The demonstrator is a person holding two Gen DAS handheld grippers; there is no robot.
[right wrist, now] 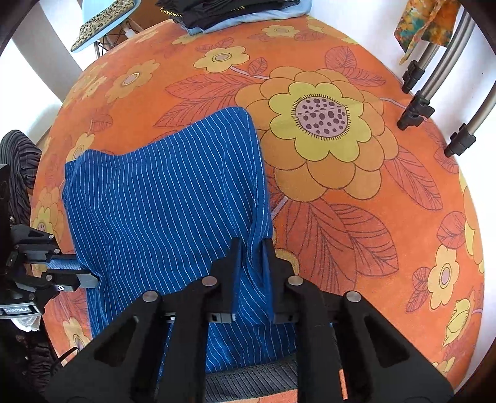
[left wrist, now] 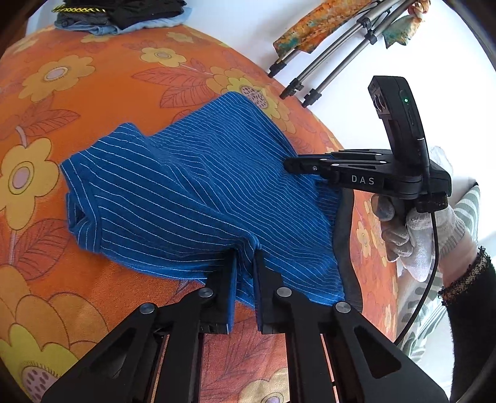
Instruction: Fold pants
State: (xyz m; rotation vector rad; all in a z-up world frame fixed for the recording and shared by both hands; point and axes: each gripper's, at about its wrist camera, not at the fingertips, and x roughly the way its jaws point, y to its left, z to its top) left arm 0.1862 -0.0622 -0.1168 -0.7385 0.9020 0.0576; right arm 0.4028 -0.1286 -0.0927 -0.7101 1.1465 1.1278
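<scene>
A: Where are the pants [left wrist: 198, 186]?

B: Spread across the bench [left wrist: 93, 93], which wears an orange cloth printed with big yellow flowers. They are blue with thin white stripes. Their dark waistband [left wrist: 345, 248] lies at the near edge, and the leg ends point away, toward the far side.

A: And the left claw [left wrist: 245, 257]?

B: Its two fingers are pressed in on a raised ridge of the blue fabric along the left edge of the pants, so it is pinching the cloth. In the right wrist view the same claw [right wrist: 93, 277] reaches in from the left, its tips at the pants' edge.

A: The right claw [right wrist: 251, 248]?

B: Much the same. Its fingers squeeze a fold of the striped fabric at the right edge of the pants, not far from the waistband. From the left wrist view it [left wrist: 290, 164] comes in from the right, held by a hand in a white glove [left wrist: 412, 238], tips against the blue cloth.

A: Anything else around?

B: A pile of folded clothes [right wrist: 235, 12], dark pieces on top of a light blue one, sits at the far edge of the bench. Metal tripod legs [right wrist: 434, 93] with black feet stand beside the bench on the right, with a mottled orange and teal cloth [left wrist: 322, 21] hanging near them.
</scene>
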